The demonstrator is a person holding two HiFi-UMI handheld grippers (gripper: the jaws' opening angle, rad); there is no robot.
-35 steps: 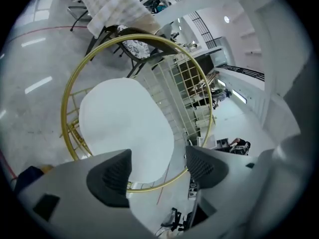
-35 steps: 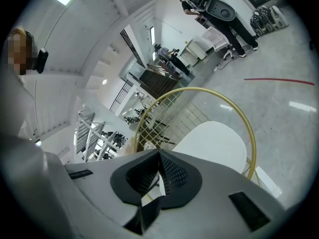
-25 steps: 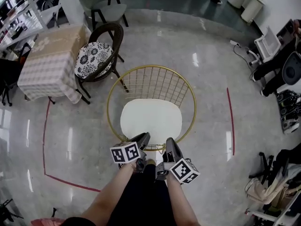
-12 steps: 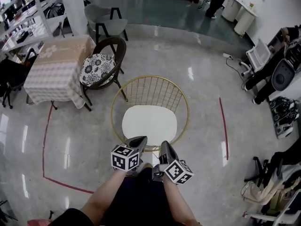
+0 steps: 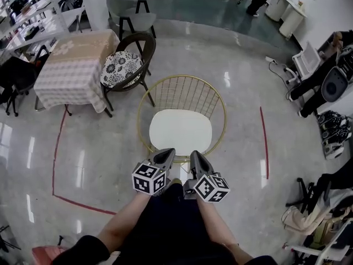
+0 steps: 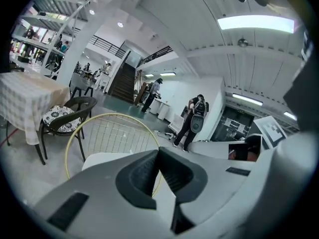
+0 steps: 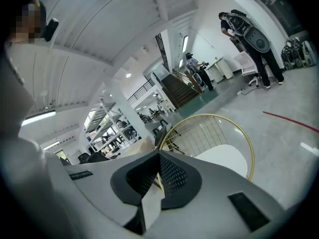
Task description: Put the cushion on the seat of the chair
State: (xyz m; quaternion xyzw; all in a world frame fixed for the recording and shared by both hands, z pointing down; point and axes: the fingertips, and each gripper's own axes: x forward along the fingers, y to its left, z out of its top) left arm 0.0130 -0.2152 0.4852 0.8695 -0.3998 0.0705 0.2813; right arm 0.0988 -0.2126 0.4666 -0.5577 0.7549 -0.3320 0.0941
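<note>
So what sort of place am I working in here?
Likely a large open-plan lab or test hall: red tape lines mark off a zone on the polished floor, metal shelving racks line one side, and a staircase climbs to a railed upper level.

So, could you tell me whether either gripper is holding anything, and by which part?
Nothing is held: left gripper and right gripper are both shut, empty; the white cushion lies on the wire chair.
</note>
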